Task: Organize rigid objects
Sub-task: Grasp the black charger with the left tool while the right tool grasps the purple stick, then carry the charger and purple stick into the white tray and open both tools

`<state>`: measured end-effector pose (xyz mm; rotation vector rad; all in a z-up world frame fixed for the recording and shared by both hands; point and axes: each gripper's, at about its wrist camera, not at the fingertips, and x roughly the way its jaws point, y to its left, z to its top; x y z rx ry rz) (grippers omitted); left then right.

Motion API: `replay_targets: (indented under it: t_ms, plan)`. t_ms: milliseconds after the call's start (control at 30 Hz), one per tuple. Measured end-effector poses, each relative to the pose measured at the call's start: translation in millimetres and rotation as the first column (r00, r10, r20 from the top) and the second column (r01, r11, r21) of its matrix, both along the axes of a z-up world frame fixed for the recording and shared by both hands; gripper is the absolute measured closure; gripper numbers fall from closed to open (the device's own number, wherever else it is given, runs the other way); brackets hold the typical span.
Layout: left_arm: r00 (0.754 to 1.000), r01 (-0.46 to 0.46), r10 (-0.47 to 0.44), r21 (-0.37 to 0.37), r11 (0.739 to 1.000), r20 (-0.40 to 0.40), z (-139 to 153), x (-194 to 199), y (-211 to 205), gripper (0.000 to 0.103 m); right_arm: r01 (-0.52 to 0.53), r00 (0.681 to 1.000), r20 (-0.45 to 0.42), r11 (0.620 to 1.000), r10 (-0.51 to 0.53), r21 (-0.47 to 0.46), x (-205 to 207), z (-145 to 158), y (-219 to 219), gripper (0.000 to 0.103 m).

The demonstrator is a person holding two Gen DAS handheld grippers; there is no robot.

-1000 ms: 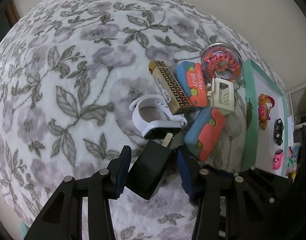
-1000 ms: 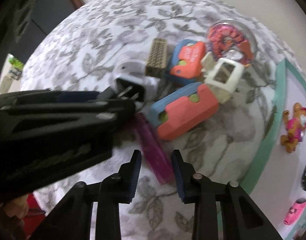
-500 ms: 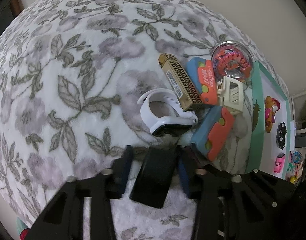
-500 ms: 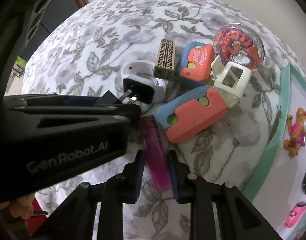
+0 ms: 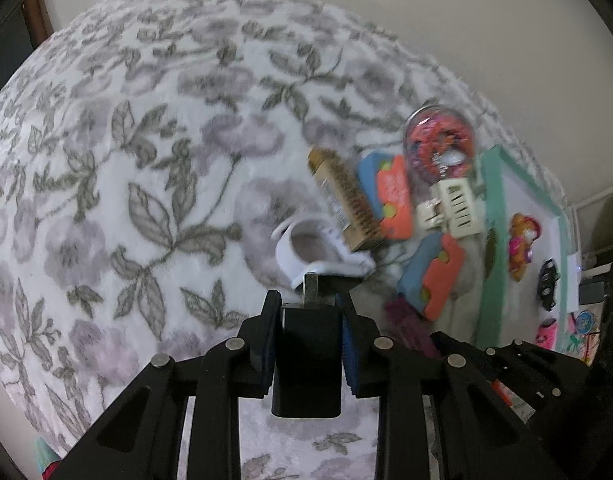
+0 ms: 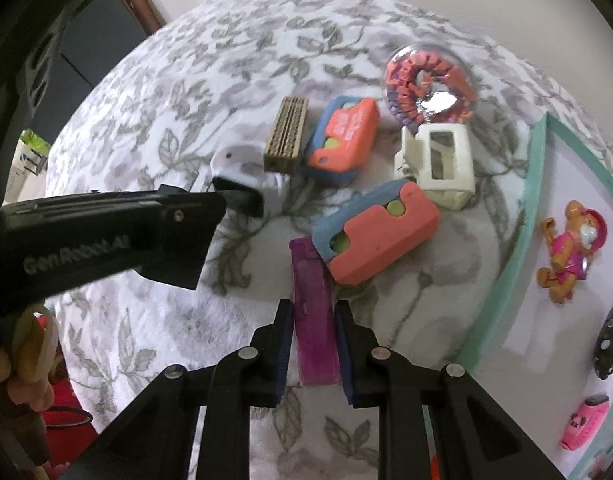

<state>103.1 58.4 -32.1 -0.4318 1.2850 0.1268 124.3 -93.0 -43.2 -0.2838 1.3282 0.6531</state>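
Left wrist view. Your left gripper (image 5: 309, 334) has its jaws closing on the black charger (image 5: 308, 354); both pads press its sides and its metal prongs point forward, toward the white watch (image 5: 306, 252) just ahead. Beyond lie the gold box (image 5: 346, 200), two orange-and-blue cases (image 5: 432, 280), the cream clip (image 5: 454, 210) and the clear round box of beads (image 5: 438, 146), all on the floral blanket (image 5: 146, 160). The teal-edged tray (image 5: 490, 240) lies to the right. A second ago the charger lay slanted between spread jaws; now it sits square and pinched, and the pile is blurred.

Right wrist view. Your right gripper (image 6: 314, 342) is pressed together on the purple lighter (image 6: 312, 320), whose far end touches the nearer orange-and-blue case (image 6: 376, 236). The left gripper's black body (image 6: 106, 236) crosses from the left, its tip at the watch (image 6: 242, 184). The tray (image 6: 518, 248) holds a small toy figure (image 6: 572, 248), a black piece and a pink piece. A second ago the lighter lay loose between open fingers; now it is clamped.

Step in hand, as judged: both grasps are just made and the lift is starting. The next move calls for raising each piece straight clear of the pile, so the lighter does not drag the case, then carrying them right over the tray's edge, probably one hand at a time.
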Motion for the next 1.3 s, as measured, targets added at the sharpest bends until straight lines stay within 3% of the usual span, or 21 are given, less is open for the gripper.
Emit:
replay_targets:
  t_ms: [500, 967, 1300]
  plan:
    - [0.988, 0.025, -0.023, -0.011, 1.0, 0.153, 57, 0, -17, 0.075, 0.043, 0.998, 0.047, 0.997, -0.047, 0.069, 3, 33, -23, 0.085]
    - [0.978, 0.044, -0.038, -0.027, 0.999, 0.206, 74, -2, -25, 0.075, 0.091, 0.993, 0.064, 0.99, -0.099, 0.108, 8, 47, -42, 0.089]
    - [0.966, 0.091, -0.069, -0.08, 0.993, 0.251, 83, 1, -41, 0.075, 0.184, 0.971, 0.12, 0.966, -0.207, 0.179, 17, 80, -85, 0.089]
